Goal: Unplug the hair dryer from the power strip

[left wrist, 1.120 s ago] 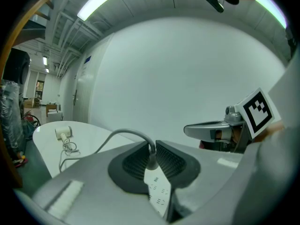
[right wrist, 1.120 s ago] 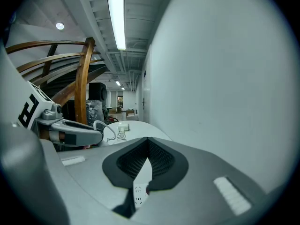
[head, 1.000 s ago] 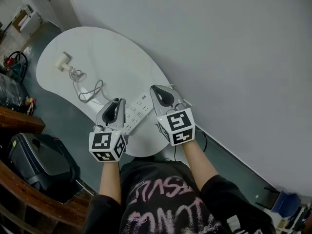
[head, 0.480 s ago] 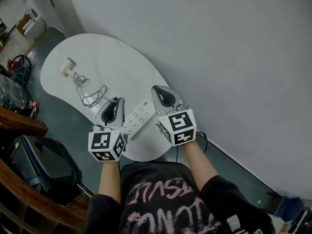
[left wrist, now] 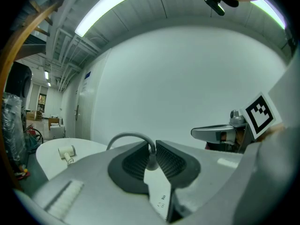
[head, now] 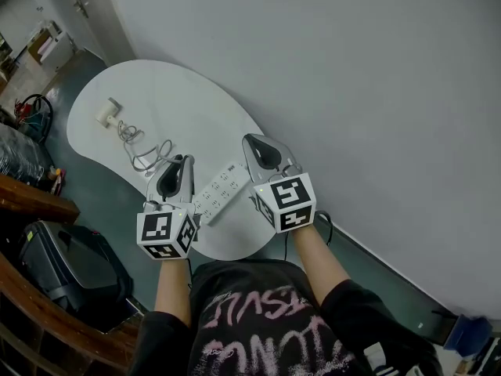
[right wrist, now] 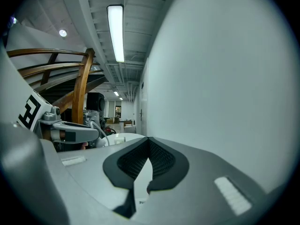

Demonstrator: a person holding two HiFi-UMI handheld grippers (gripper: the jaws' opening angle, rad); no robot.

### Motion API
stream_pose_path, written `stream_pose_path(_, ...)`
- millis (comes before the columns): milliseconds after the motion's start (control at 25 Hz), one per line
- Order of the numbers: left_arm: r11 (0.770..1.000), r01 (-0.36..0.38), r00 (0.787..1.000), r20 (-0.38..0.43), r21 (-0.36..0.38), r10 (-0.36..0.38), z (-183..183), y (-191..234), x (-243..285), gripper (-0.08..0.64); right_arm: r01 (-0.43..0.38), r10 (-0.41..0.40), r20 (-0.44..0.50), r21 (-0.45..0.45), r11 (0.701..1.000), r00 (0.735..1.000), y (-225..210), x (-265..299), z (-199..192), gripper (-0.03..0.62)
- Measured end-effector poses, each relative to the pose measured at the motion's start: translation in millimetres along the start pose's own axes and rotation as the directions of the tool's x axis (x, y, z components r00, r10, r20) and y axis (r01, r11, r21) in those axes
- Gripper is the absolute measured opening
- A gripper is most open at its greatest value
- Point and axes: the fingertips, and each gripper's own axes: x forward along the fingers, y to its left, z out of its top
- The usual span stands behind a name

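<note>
The white hair dryer [head: 107, 111] lies at the far end of the white table [head: 196, 100], and its grey cord [head: 145, 152] coils toward me. My left gripper [head: 182, 165] hovers just left of the white power strip [head: 219, 190]. In the left gripper view my left gripper [left wrist: 151, 161] is shut on the cord's plug end, and the cord [left wrist: 126, 137] arcs away to the left. My right gripper [head: 262, 149] hangs over the strip's right side. In the right gripper view my right gripper [right wrist: 149, 146] has just closed, pads together with nothing between them.
A grey wall [head: 376, 92] runs close along the table's right side. A black case [head: 70, 261] and a wooden rail [head: 31, 198] stand on the left. The strip's own dark cable [head: 325, 227] drops off the near table edge.
Both grippers have risen a little above the table. The left one has drawn slightly away from the power strip with the cord's end in it.
</note>
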Motion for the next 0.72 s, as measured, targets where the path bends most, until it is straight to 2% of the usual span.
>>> stream_pose_path(200, 1.000, -0.017, 0.999, 0.035, 0.019, 0.017, 11, 3, -9, 0.054, 0.000, 0.000, 0.039, 0.010, 1.000, 0.999, 2, -8, 8, 0.011)
stream_pose_path(720, 0.999, -0.022, 0.998, 0.061, 0.032, 0.020, 16, 7, -18, 0.054, 0.011, -0.012, 0.074, 0.009, 1.000, 0.997, 7, -15, 12, 0.009)
